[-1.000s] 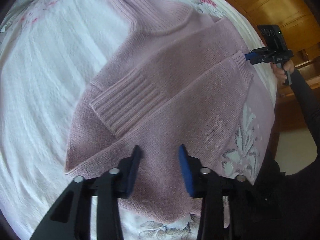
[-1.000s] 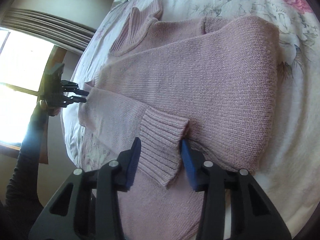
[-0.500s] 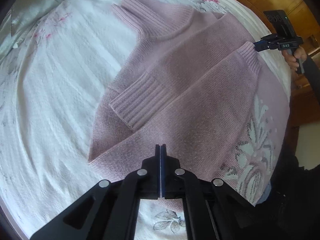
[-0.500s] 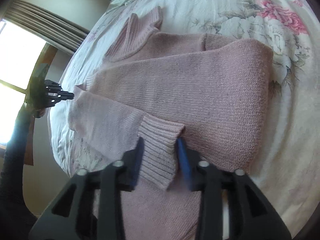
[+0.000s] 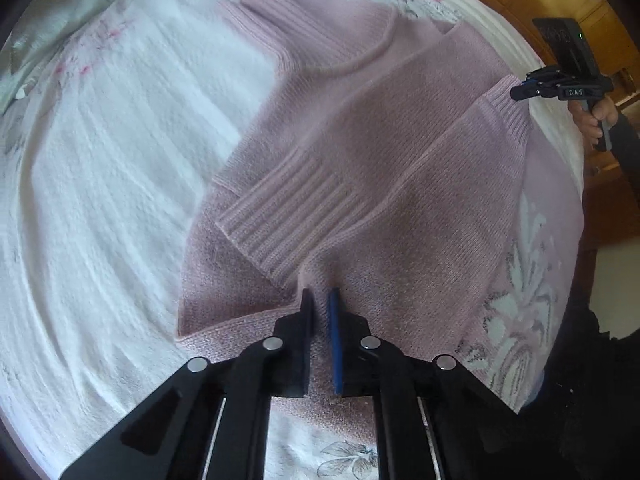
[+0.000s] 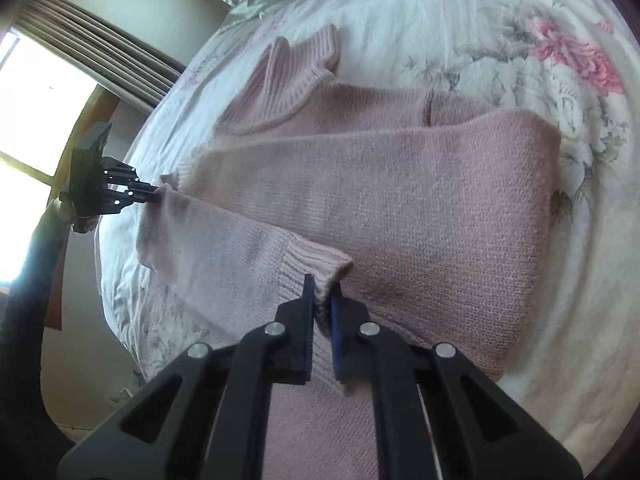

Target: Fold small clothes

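Jaws of both grippers pinched on the pink sweater (image 5: 400, 152) spread across the bed (image 5: 100, 160).
Right gripper (image 6: 322, 300) clamps a ribbed cuff (image 6: 312, 268); left gripper (image 5: 320, 304) nips a fold by the other cuff (image 5: 296, 208), near the bed's edge. Such thin bites may slip when lifted. Only the right view shows the window (image 6: 24, 120).

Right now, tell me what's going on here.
A person is folding a pink sweater spread on a flowered bedspread, using a handheld gripper in each hand. The left gripper has its jaws pinched on the fabric near the side fold. The right gripper has its jaws clamped on a ribbed cuff.
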A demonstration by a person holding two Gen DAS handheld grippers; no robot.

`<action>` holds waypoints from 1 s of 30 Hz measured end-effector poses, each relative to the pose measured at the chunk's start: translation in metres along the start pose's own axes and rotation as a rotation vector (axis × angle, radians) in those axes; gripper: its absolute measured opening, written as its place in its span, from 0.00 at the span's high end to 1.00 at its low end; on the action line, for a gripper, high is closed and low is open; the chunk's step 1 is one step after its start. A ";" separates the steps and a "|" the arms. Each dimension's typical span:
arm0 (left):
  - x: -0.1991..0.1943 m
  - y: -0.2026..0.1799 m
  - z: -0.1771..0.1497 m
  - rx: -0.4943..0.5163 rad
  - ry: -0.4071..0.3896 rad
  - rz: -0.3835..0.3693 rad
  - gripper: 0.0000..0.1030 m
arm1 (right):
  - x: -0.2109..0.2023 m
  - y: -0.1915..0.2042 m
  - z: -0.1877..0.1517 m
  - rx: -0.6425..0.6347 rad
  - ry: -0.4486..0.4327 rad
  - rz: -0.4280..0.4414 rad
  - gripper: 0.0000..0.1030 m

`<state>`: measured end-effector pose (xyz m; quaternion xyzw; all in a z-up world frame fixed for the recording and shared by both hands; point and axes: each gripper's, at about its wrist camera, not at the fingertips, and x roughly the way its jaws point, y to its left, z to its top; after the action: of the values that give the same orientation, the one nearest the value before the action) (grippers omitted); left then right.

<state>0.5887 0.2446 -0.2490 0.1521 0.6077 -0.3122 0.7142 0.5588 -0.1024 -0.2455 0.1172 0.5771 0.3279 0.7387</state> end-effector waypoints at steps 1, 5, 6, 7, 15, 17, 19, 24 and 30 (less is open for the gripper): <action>-0.011 0.000 0.002 -0.001 -0.025 0.008 0.93 | -0.008 0.005 0.002 -0.008 -0.020 0.006 0.95; -0.053 -0.004 0.017 0.000 -0.149 0.107 0.93 | -0.046 0.022 0.013 -0.038 -0.113 0.010 0.95; -0.061 -0.005 0.020 -0.010 -0.178 0.112 0.93 | -0.055 0.024 0.016 -0.039 -0.133 0.012 0.95; -0.067 -0.006 0.025 -0.016 -0.190 0.102 0.93 | -0.064 0.024 0.019 -0.033 -0.151 0.018 0.95; -0.008 -0.022 0.051 0.062 -0.053 0.123 0.93 | -0.084 -0.013 0.027 0.081 -0.139 0.026 0.95; 0.005 -0.024 0.056 0.073 -0.037 0.125 0.93 | -0.084 -0.020 0.024 0.091 -0.088 -0.036 0.95; 0.017 -0.026 0.063 0.078 -0.025 0.117 0.92 | -0.083 -0.029 0.022 0.114 -0.077 -0.043 0.95; 0.038 -0.028 0.074 0.096 -0.025 0.244 0.65 | -0.068 -0.063 0.021 0.199 -0.041 -0.090 0.94; -0.007 -0.025 0.044 -0.045 -0.221 0.307 0.34 | -0.051 -0.093 0.001 0.300 -0.054 -0.079 0.63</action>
<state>0.6060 0.2010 -0.2286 0.1918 0.5019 -0.2006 0.8192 0.5865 -0.2045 -0.2569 0.2123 0.6039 0.2055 0.7403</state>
